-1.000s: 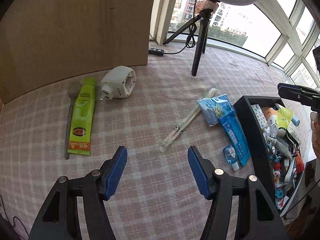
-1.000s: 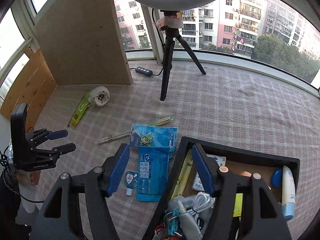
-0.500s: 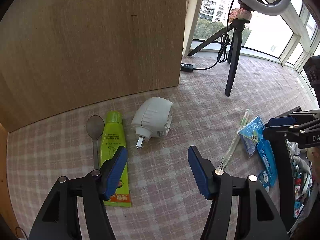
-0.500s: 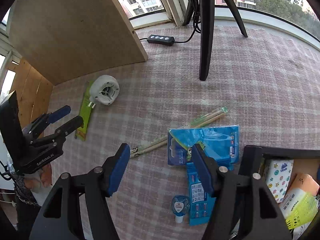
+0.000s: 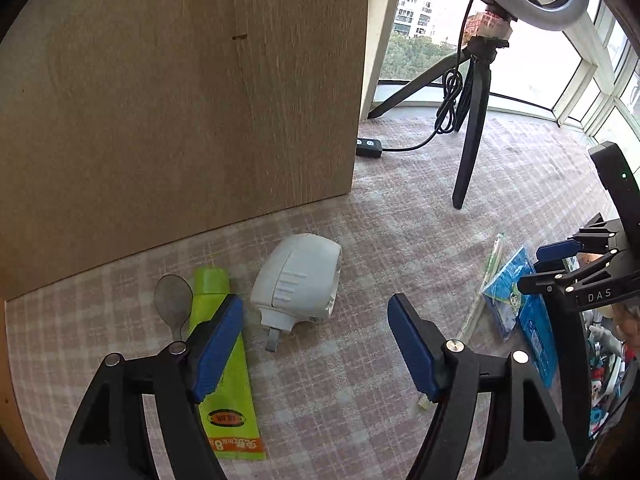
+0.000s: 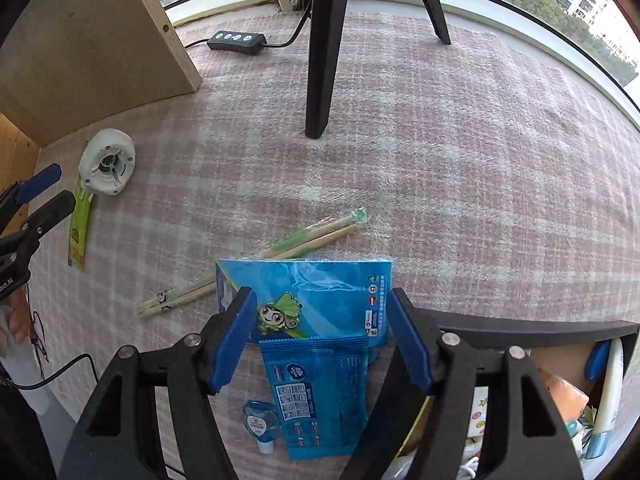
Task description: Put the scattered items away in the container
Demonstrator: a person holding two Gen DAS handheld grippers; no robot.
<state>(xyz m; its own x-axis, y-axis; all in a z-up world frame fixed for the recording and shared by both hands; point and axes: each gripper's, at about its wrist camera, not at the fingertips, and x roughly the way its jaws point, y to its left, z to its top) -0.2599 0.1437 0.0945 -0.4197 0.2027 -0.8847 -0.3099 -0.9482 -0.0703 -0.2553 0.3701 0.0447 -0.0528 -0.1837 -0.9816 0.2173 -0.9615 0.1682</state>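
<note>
My left gripper (image 5: 314, 342) is open and empty, just short of a white round plug-in device (image 5: 298, 282). A green tube (image 5: 224, 364) and a metal spoon (image 5: 172, 306) lie to its left, the tube partly under my left finger. My right gripper (image 6: 320, 340) is open and empty above two blue packets (image 6: 316, 304), the lower one (image 6: 320, 396) beside a small blue bottle (image 6: 260, 426). Wrapped chopsticks (image 6: 256, 258) lie beyond them. The black container (image 6: 560, 384), holding several items, is at the right.
A wooden board (image 5: 180, 100) stands behind the left items. A black tripod leg (image 6: 322, 52) and a power strip (image 6: 236, 42) stand further back on the checked cloth (image 6: 440, 160). Windows ring the far edge.
My left gripper has moved left and closer to the white device and green tube. My right gripper has moved forward and down over the blue packets. Both stay open.
</note>
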